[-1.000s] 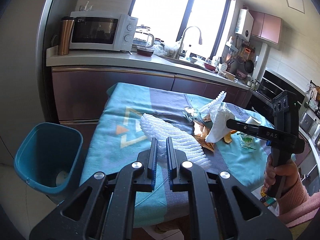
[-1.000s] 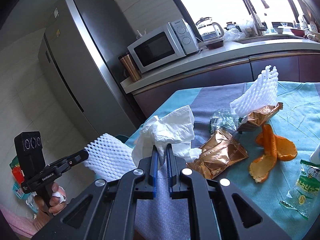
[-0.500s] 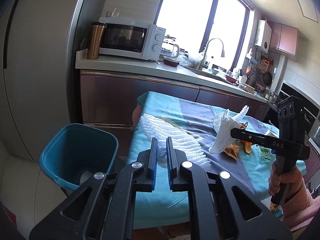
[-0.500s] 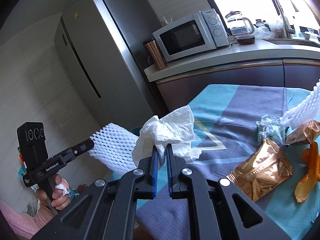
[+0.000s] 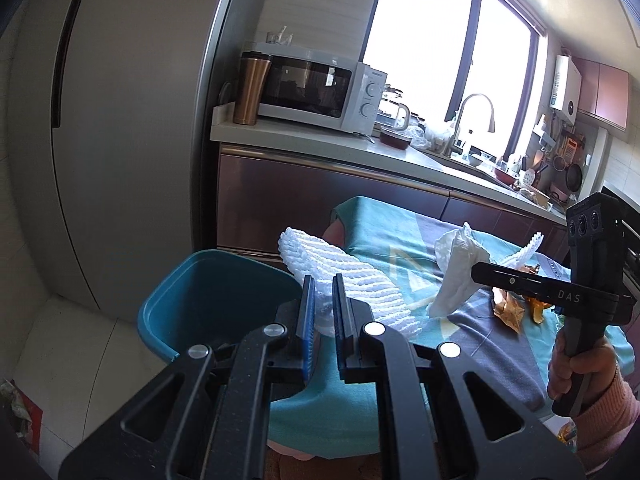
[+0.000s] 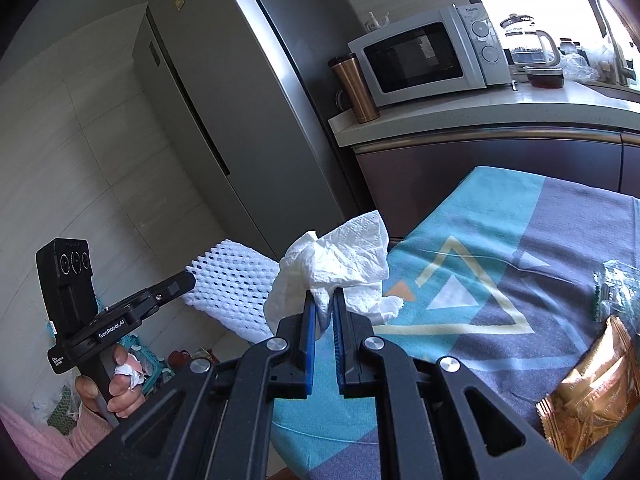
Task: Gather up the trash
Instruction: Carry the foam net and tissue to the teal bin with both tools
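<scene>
While both pieces of trash are already off the surface, the left tool (image 5: pixel 322 304) is clenched on a white foam net (image 5: pixel 340 280) and the right tool (image 6: pixel 322 312) is clenched on a crumpled paper napkin (image 6: pixel 336 260). In the left view the net hangs at the near edge of the surface, just beside the open blue bin (image 5: pixel 208 292) that stands on the floor.

Both things look very light and soft. The net is springy and should squash between the pads, so a pinch at one end, as here, ought to hold; it may cling to the pads when let go. The napkin is limp and could tear or slip out if only a loose corner is caught, so the bunched middle is the safer place to grip.

The surface (image 6: pixel 500 240) wears a teal and grey cloth with a triangle pattern; a gold wrapper (image 6: pixel 592 396) and a clear crinkled packet (image 6: pixel 616 292) lie on it. Behind stands a kitchen counter with a microwave (image 5: pixel 316 88), a copper tumbler (image 5: pixel 250 88) and a glass kettle (image 6: pixel 524 40), next to a tall grey fridge (image 5: pixel 132 120) and a bright window.
</scene>
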Demonstrator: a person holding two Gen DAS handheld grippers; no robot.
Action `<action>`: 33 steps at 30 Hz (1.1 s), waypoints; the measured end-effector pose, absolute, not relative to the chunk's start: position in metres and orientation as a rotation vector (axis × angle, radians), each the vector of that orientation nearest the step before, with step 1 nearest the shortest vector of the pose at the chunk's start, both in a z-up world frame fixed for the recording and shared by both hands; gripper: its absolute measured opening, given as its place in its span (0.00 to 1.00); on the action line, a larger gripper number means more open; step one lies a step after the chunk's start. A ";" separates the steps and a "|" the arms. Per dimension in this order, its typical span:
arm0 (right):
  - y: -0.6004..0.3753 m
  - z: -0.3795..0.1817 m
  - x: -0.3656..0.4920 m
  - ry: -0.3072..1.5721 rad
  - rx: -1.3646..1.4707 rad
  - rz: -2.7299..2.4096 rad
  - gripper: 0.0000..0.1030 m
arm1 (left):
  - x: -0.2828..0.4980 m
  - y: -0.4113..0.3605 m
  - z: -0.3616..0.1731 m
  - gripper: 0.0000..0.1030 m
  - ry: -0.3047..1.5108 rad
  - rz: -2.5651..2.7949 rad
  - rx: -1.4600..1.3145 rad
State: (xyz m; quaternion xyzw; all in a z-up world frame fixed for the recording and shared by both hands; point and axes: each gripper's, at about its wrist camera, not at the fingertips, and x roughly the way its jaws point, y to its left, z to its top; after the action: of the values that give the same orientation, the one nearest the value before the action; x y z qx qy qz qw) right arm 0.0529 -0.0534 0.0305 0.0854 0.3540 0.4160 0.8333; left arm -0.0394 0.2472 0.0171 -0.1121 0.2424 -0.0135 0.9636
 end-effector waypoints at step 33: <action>0.063 0.001 0.088 0.870 0.020 0.960 0.07 | -0.021 0.319 -0.017 0.09 0.553 0.189 -0.280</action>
State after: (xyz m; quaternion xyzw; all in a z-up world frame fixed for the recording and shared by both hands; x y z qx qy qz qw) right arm 0.0880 0.0635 0.0007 0.0091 0.4051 0.4473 0.7974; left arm -0.0206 0.3191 -0.0172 -0.1374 0.2717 0.0929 0.9480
